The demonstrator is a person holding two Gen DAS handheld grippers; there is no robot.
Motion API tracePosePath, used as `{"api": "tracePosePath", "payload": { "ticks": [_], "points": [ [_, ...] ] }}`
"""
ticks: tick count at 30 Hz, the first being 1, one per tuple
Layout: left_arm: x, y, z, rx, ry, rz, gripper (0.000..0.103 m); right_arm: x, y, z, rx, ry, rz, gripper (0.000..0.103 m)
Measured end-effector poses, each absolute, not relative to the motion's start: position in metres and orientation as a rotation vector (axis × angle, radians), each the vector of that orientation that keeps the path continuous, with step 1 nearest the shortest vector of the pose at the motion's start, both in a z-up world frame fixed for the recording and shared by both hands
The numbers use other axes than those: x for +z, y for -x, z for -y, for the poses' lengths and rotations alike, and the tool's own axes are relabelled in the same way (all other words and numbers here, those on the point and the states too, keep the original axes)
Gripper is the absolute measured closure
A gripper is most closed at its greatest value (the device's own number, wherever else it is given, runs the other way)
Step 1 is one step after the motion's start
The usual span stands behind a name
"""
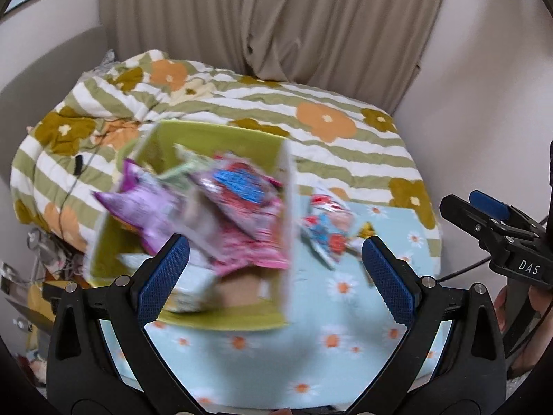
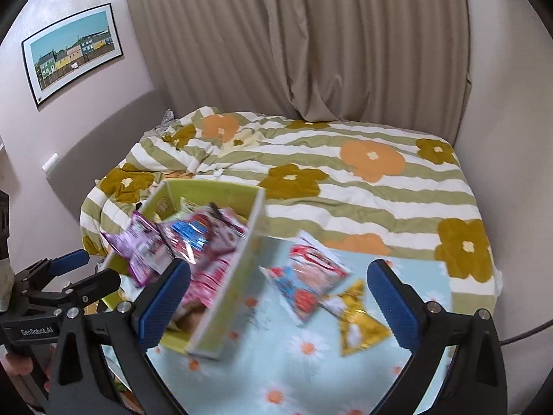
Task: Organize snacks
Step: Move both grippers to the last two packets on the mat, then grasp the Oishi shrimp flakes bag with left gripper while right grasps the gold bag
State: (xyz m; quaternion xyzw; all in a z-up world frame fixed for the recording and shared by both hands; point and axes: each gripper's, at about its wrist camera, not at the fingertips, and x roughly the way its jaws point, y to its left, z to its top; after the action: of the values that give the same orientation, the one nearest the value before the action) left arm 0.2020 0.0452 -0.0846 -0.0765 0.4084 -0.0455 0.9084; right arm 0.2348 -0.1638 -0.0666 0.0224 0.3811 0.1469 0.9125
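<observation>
Left wrist view — left tongs (image 1: 275,269) wide over the green box (image 1: 214,318); right tongs (image 2: 278,297) wide — both empty.

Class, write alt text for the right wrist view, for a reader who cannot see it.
Open right tongs hover empty over a daisy-print cloth, where a red-and-blue snack packet and a yellow packet lie beside a green box heaped with snack bags. Behind lies a floral striped duvet.

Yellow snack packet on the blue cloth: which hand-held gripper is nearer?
Right. The right hand-held gripper hovers open just left of the yellow packet; the left hand-held gripper is over by the green box.
</observation>
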Motion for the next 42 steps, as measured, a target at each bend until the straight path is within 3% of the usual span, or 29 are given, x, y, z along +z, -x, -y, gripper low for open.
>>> {"api": "tracePosePath", "payload": {
  "ticks": [9,19,31,42],
  "points": [
    [-0.113,-0.206,0.064,-0.117,0.121,-0.895,0.003,-0.085,-0.223,0.255,0.286,0.002,-0.788,0.001],
    [-0.148,-0.263,0.142,-0.191,-0.009,-0.988,0.003,-0.145,-0.245,0.314,0.279,0.025,-0.88,0.001],
    [-0.229,-0.374,0.138,-0.164,-0.207,-1.169,0.003,-0.216,-0.275,0.304,0.314,-0.004,-1.02,0.001],
    [-0.29,-0.411,0.136,-0.2,-0.316,-1.311,0.003,-0.268,-0.307,0.252,0.411,0.063,-1.126,0.001]
  ]
}}
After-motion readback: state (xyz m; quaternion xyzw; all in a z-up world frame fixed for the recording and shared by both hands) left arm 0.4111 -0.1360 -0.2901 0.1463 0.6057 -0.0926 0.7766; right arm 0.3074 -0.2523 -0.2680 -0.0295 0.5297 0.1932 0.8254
